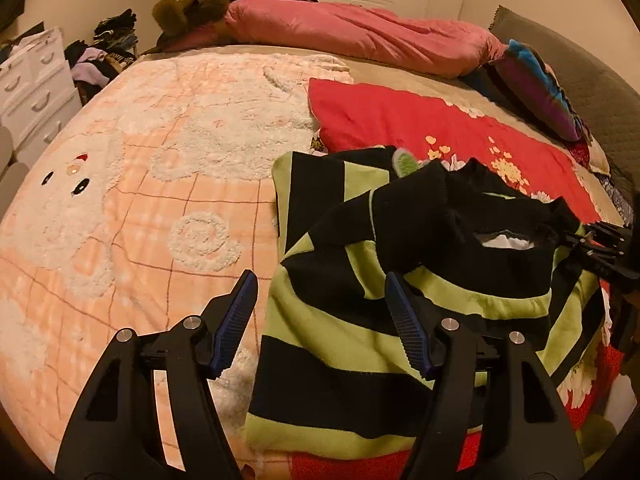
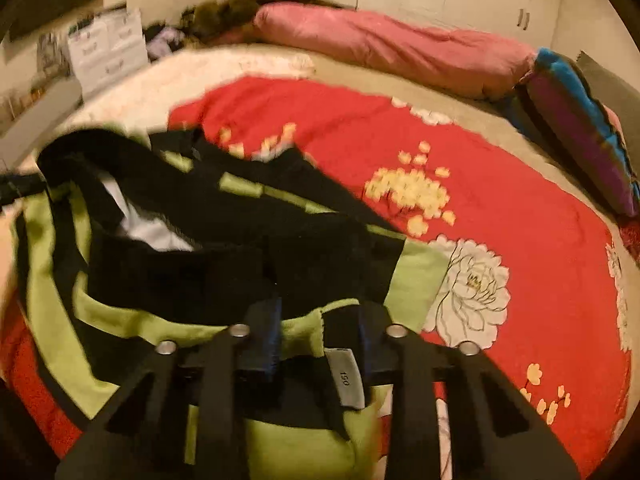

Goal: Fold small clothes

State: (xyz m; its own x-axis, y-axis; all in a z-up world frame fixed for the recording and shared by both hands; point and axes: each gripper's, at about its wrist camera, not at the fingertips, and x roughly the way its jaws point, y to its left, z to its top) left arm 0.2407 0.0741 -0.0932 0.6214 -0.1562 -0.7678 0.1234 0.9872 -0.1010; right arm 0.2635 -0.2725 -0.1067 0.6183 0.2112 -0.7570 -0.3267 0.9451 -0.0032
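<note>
A small black and lime-green striped sweater lies partly folded on the bed, collar toward the right. My left gripper is open just above its lower left part and holds nothing. My right gripper has its fingers around the sweater near the collar, where a grey size tag shows; the view is blurred and the jaws stand apart. In the left wrist view the right gripper sits at the sweater's right edge.
A peach and white fluffy blanket covers the bed's left side, and a red floral quilt lies on the right. A pink duvet, a striped pillow and white drawers line the edges.
</note>
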